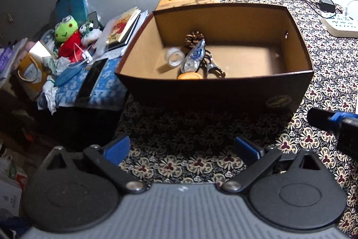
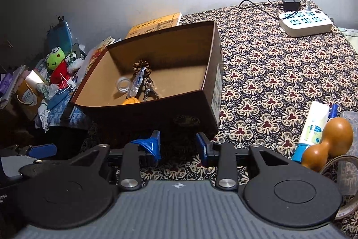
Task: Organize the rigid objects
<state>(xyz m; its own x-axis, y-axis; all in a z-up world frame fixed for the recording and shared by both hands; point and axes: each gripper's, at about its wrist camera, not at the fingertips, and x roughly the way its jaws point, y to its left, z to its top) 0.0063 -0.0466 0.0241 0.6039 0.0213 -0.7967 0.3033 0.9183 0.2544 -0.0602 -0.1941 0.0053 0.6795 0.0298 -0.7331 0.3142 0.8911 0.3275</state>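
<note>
Where the floral-patterned table (image 1: 331, 73) meets the wall, sits a dark brown box (image 1: 214, 86) with a tan cardboard lining, open at the top, walls flaring slightly outward, an oval gold emblem on its near face. Holds a small cluster toward the left of its floor: a pine cone (image 1: 194, 37) at the back, a clear roll of tape (image 1: 174, 57) leaning beside it, a translucent blue-and-clear correction tape dispenser (image 1: 195, 55) lying across the middle, a metal clip or tool (image 1: 212, 66) with dark handles just right of that, and a rounded orange piece (image 1: 189, 76) half hidden behind the near wall. Leaves the right part of the box floor bare. Waits outside the box, seen from the right wrist at the table's right edge: a glossy brown wooden gourd (image 2: 329, 142), touching a white tube with a blue cap (image 2: 313, 127), a blue pen (image 2: 333, 110) behind them. Farther back, a white power strip (image 2: 305, 22) with a black adapter (image 2: 290, 3). Left hand-held gripper (image 1: 181, 148): blue pads spread wide, nothing between them, hovering in front of the box. Right hand-held gripper (image 2: 179, 145): pads parted by a narrower gap, likewise empty, low over the cloth before the box's near right corner. Off the table's left edge, clutter with a green frog plush (image 1: 66, 29).
</note>
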